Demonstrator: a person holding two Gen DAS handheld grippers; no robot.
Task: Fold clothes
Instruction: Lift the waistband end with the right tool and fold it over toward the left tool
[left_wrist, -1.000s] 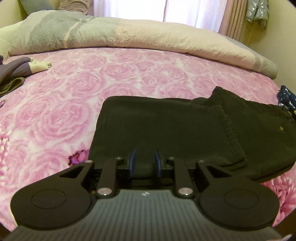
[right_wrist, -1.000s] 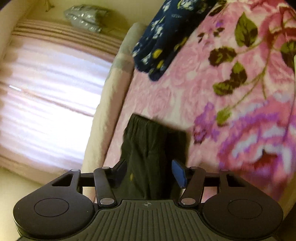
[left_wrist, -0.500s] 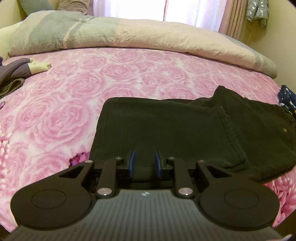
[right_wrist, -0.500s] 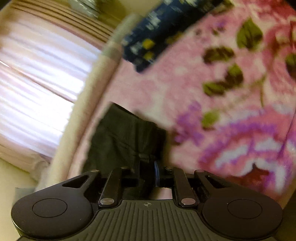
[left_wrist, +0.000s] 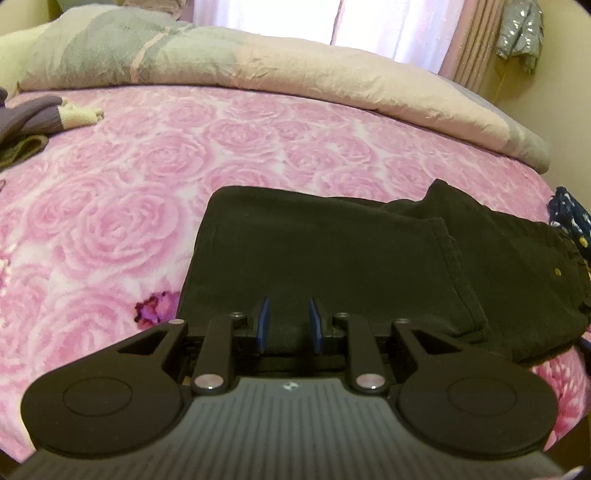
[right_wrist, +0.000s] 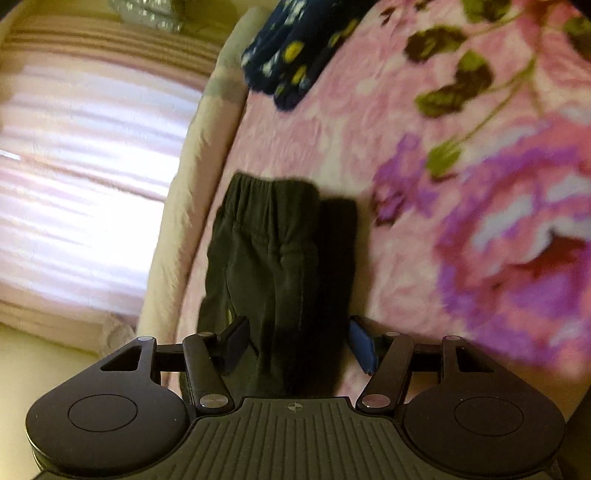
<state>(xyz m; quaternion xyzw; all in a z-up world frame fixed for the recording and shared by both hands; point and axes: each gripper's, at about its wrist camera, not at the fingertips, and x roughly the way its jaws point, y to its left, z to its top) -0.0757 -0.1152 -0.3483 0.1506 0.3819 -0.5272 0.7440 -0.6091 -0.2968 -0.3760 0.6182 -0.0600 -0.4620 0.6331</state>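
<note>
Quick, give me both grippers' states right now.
Left gripper: jaws narrow over the black trousers; a grip cannot be told.
Right gripper: opening, trousers between the jaws, not pinched.

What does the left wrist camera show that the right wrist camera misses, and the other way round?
Left wrist only: the left gripper, fingers narrowly parted over the folded leg end, and purple and cream clothes far left. Right wrist only: the right gripper, jaws opening astride the elastic waistband, and large purple flowers. Both: the dark folded trousers, navy floral garment, pink rose blanket, rolled beige quilt.
</note>
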